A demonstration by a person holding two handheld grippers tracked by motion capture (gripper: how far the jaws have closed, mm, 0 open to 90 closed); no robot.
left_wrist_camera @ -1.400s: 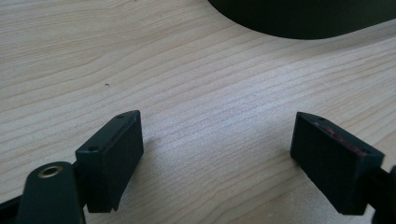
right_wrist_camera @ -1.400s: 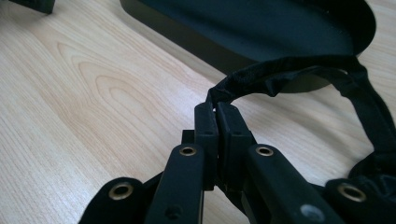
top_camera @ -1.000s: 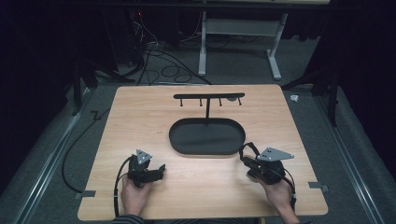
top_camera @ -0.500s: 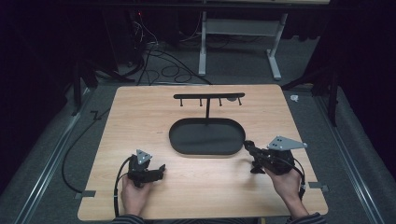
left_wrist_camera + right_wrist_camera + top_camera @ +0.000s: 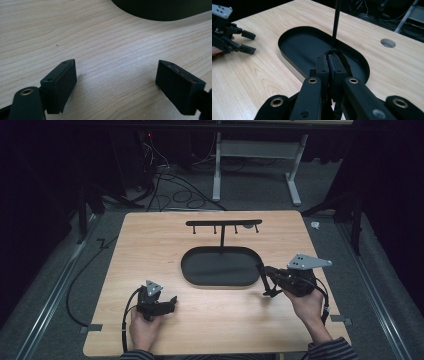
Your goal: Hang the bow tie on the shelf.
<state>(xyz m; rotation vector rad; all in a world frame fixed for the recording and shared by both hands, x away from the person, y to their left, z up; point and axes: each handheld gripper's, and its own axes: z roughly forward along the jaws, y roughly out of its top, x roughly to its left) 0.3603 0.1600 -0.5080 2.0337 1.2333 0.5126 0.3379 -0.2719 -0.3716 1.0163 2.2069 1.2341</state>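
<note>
Black band (image 5: 342, 58), thin and looped, sits pinched in our right gripper (image 5: 328, 65), whose jaws are clenched on it, just above the near end of the oval black tray (image 5: 294, 58). In the high view the right gripper (image 5: 268, 281) hangs at the right end of the tray (image 5: 197, 270), close to its rim. We think we are carrying the band toward the stand, whose post (image 5: 336, 22) rises from the tray up to a bar with pegs (image 5: 223, 223). Next we would need to lift higher and slip the loop over a peg. Our left gripper (image 5: 117, 80) waits low over the counter (image 5: 150, 250), its jaws wide apart and holding nothing. The band is dark against dark parts, so its full shape is hard to make out, and the pegs look tiny from above.
</note>
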